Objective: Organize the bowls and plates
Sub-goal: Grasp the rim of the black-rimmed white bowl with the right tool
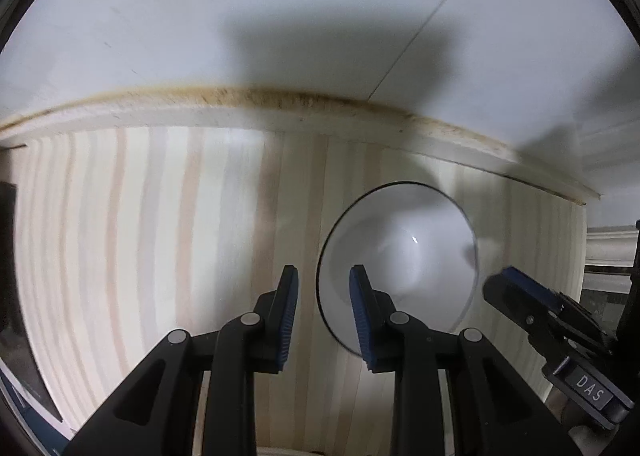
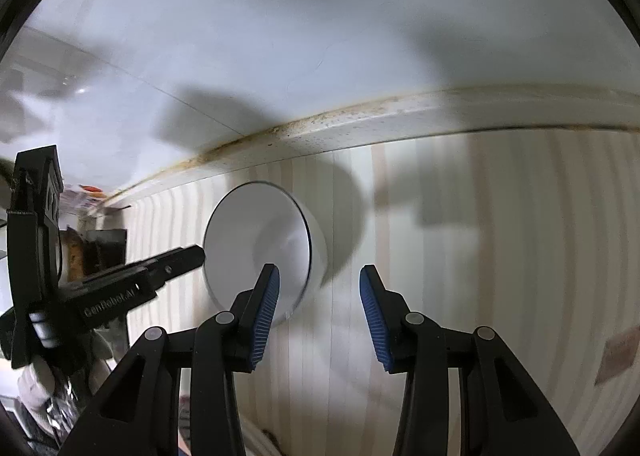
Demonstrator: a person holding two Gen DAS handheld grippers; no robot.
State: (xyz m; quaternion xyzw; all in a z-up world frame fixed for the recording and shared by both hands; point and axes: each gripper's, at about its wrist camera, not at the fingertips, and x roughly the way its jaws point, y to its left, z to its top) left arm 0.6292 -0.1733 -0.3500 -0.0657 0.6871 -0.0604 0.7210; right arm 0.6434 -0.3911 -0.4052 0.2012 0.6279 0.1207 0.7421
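Left claw (image 1: 324,276): jaws parted, nothing between the blue pads, pointing down at the table (image 1: 160,236). No contact with anything. Its right pad overlaps the lower left rim of the bowl (image 1: 400,252) in the left wrist view, but whether it touches is unclear; picture is blurred.

Right claw (image 2: 319,276): jaws apart and wider than the left, empty, over bare striped table (image 2: 500,236). In the left wrist view the right claw (image 1: 516,284) shows at the right edge, just beside the bowl's right rim.

Bowl (image 2: 260,248): white, round, upright on the table, open side up, nothing seen inside. In the left wrist view it sits lower right of centre; in the right wrist view it is centre left, just above the left pad of the right claw. The left claw (image 2: 192,256) pokes in from the left edge there, tip right at the bowl's left rim. So the bowl lies between the two claws.

Table: pale wood-look stripes, back edge meets a white wall (image 1: 280,16) with a brown stained seam (image 1: 280,96) along the join. Claw shadows fall on wall and table.
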